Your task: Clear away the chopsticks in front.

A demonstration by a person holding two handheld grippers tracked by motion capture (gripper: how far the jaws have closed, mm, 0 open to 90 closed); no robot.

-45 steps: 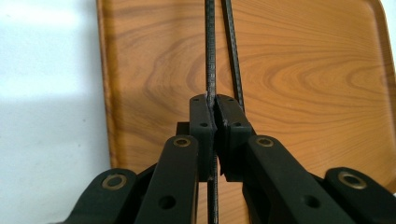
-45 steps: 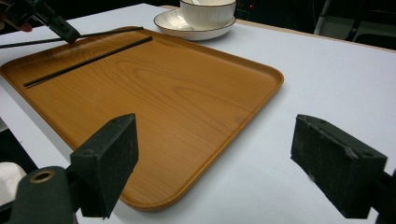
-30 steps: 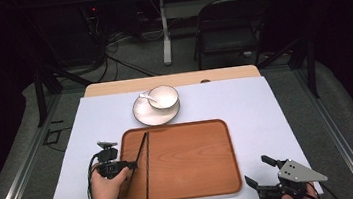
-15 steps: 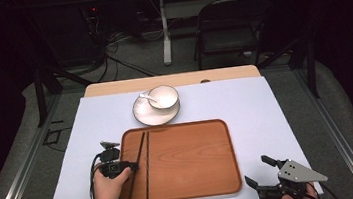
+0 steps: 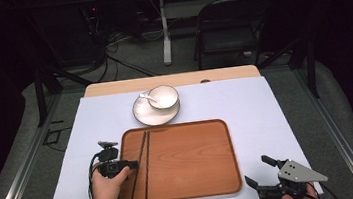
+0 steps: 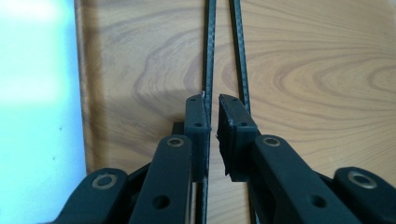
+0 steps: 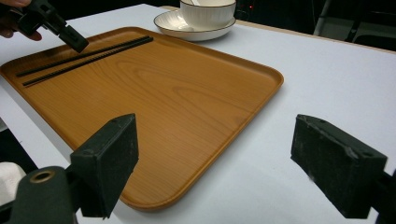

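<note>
The left tongs (image 6: pixel 212 116), jaws just parting to a narrow gap, are hovering over the chopsticks (image 5: pixel 141 164) lying at the wooden tray's (image 5: pixel 192 163) left, while the right tongs (image 5: pixel 263 170) are gaping wide near the worktop's (image 5: pixel 266 109) right corner.

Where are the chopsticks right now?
In the high view the chopsticks lie side by side, lengthwise along the left part of the wooden tray, just off the left gripper, with the bowl beyond the tray's far edge.

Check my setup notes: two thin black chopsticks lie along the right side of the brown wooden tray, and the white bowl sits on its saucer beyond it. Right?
Not quite. The two thin black chopsticks lie along the left side of the brown wooden tray, as the high view shows. The white bowl does sit on its saucer beyond the tray.
</note>
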